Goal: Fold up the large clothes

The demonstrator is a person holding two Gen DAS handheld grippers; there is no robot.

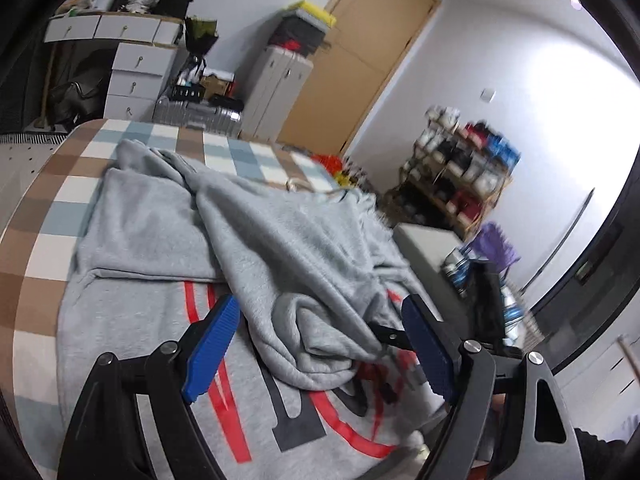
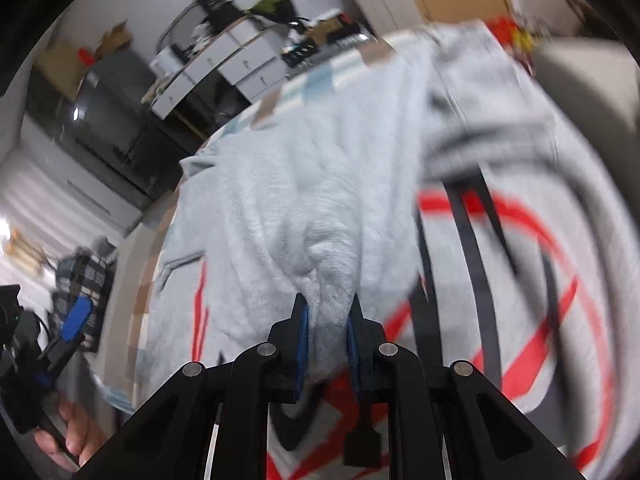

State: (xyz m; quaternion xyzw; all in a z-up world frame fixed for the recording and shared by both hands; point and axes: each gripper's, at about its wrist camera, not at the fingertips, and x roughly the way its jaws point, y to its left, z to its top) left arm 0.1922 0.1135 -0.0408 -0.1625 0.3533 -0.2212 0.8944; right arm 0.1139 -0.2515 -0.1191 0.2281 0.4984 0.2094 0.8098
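A large grey sweatshirt (image 1: 168, 216) with a red and dark printed design is spread over a bed (image 1: 52, 184) covered in brown, white and blue checks. In the left wrist view the left gripper (image 1: 320, 336) is seen with its blue-padded fingers (image 1: 212, 352) held wide apart above the printed front; nothing is gripped between them. A bunched fold of the grey fabric lies between the fingers, toward 12 o'clock of the gripper, and is draped across the print so that most of the lettering is hidden. The lower edge of the garment is cut off by the gripper frame.

In the right wrist view the right gripper (image 2: 326, 320) is closed on a gathered ridge of the sweatshirt (image 2: 280, 184), the cloth being pinched between the two blue pads. The fabric rises from the jaws toward 12 o'clock. The printed red ring and dark bands at 3 o'clock are heavily smeared by motion blur, and no letters can be read. At 9 o'clock the left gripper (image 2: 74, 326) is partly visible with one blue pad, and bare fingertips (image 2: 72, 428) of the person appear below it at 8 o'clock.

Beyond the bed, white drawers (image 1: 136, 68) at 11 o'clock, a wooden door (image 1: 360, 64) at 12 o'clock and a blurred shoe rack (image 1: 460, 168) at 2 o'clock are seen.
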